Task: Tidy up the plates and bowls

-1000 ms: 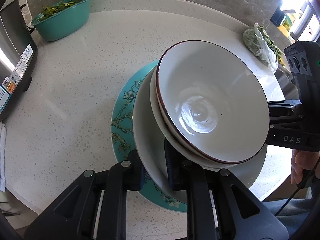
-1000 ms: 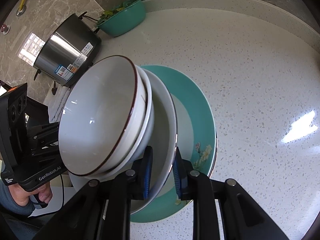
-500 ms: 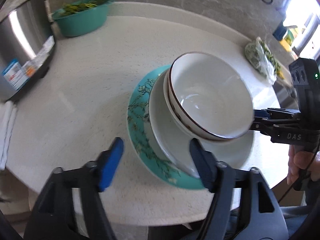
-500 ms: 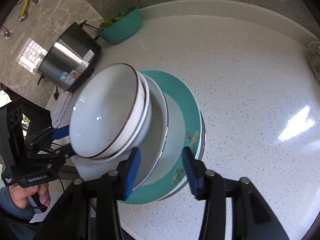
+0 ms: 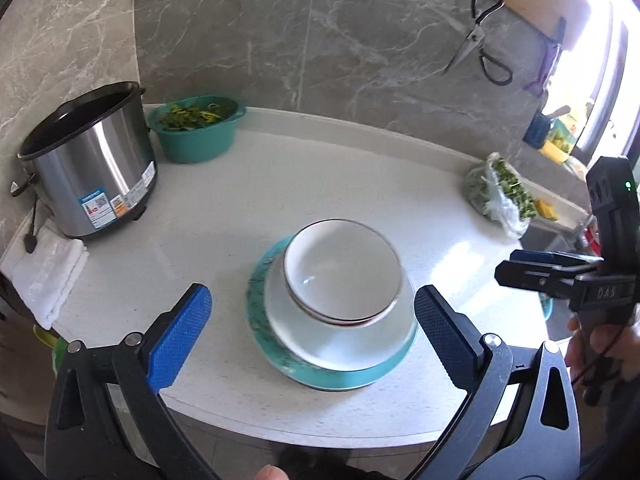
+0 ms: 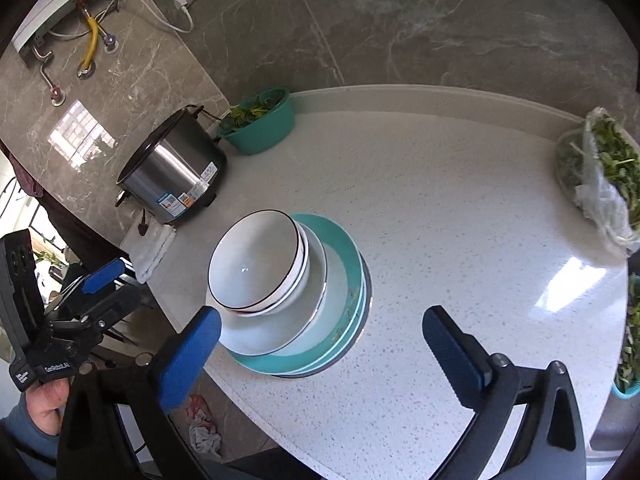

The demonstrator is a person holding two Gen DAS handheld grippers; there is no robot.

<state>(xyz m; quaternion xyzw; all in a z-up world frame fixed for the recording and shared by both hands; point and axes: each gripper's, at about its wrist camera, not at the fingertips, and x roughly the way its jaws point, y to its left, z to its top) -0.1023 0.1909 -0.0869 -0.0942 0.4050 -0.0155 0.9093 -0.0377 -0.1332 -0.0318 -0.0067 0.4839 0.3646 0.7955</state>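
Observation:
A stack stands near the counter's front edge: white bowls with dark rims nested on a white plate, on teal plates. My left gripper is wide open and empty, pulled back from the stack; it also shows in the right wrist view. My right gripper is wide open and empty, back from the stack; it shows at the right of the left wrist view.
A steel cooker pot and a teal basin of greens stand at the back left. A folded white cloth lies by the pot. A plastic bag of greens lies at the right. Scissors hang on the wall.
Both grippers let go of the plate rim, opened wide and drew back and up from the stack. The stack stays on the counter.

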